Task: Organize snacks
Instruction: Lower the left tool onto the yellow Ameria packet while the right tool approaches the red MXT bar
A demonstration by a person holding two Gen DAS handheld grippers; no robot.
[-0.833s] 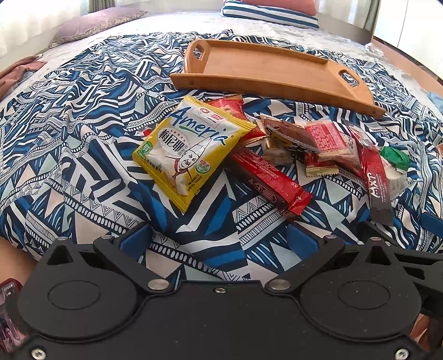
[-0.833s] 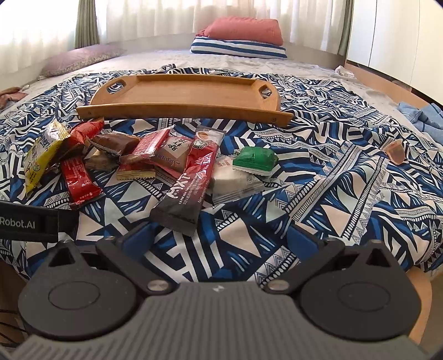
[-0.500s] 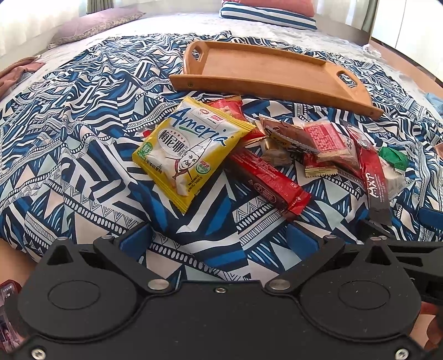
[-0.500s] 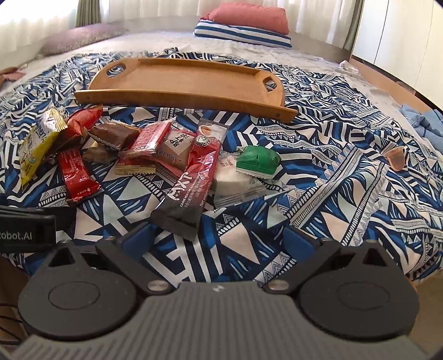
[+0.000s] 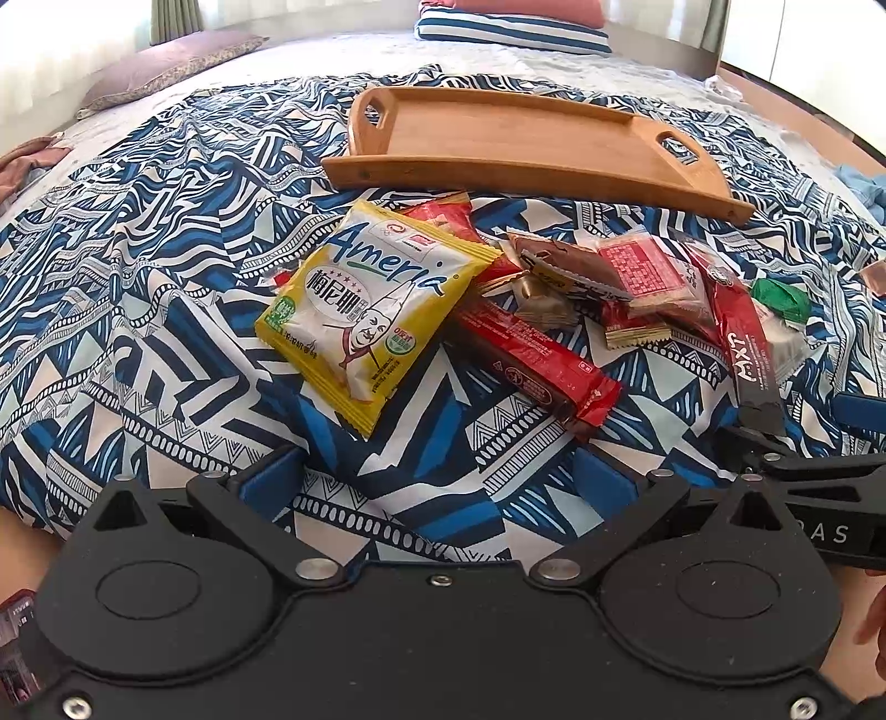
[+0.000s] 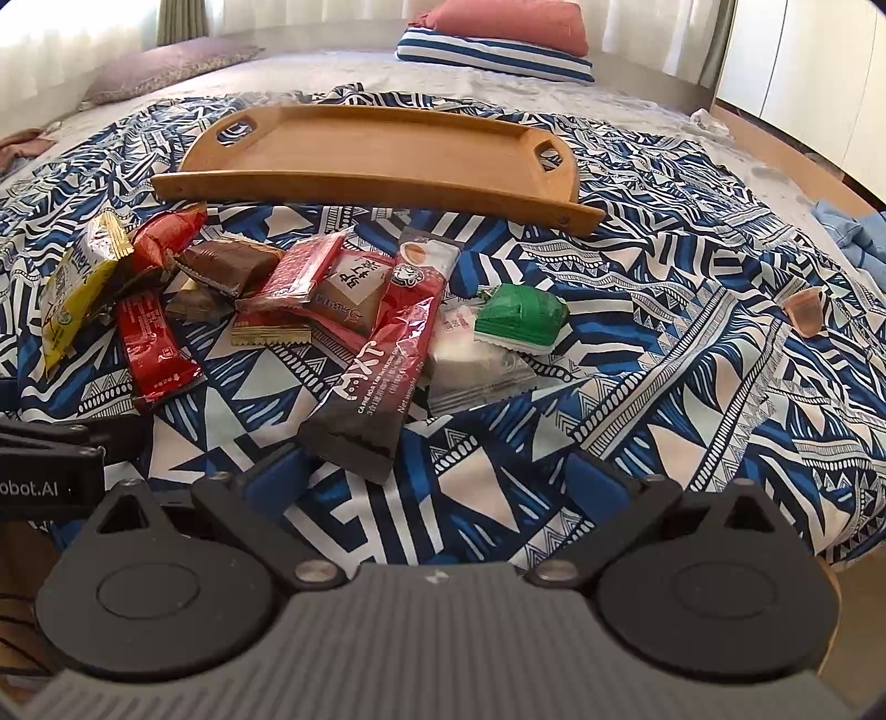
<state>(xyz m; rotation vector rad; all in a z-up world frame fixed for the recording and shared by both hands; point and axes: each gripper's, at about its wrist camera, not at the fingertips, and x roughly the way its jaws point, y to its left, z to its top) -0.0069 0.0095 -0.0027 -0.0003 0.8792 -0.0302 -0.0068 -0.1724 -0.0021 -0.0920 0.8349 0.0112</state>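
Note:
Several wrapped snacks lie in a loose pile on the patterned bedspread in front of a bare wooden tray [image 5: 526, 144] [image 6: 387, 155]. A yellow snack bag [image 5: 371, 299] and a red bar [image 5: 531, 365] lie nearest my left gripper [image 5: 437, 482]. It hovers open over the cloth, short of both. My right gripper [image 6: 437, 479] is open too. The dark end of a long red-and-black coffee stick [image 6: 382, 360] lies just ahead of its left finger. A green packet [image 6: 520, 315] rests on a white packet [image 6: 476, 365] beyond.
The blue-and-white bedspread [image 6: 664, 387] covers the near half of the bed. A small jelly cup [image 6: 805, 310] sits alone at the right. Pillows [image 6: 498, 39] lie at the far end. Each gripper shows at the edge of the other's view, close alongside.
The right gripper has edged forward, so the snacks look larger and the coffee stick's end sits nearer its fingers. The left gripper has barely shifted. Both stayed open.

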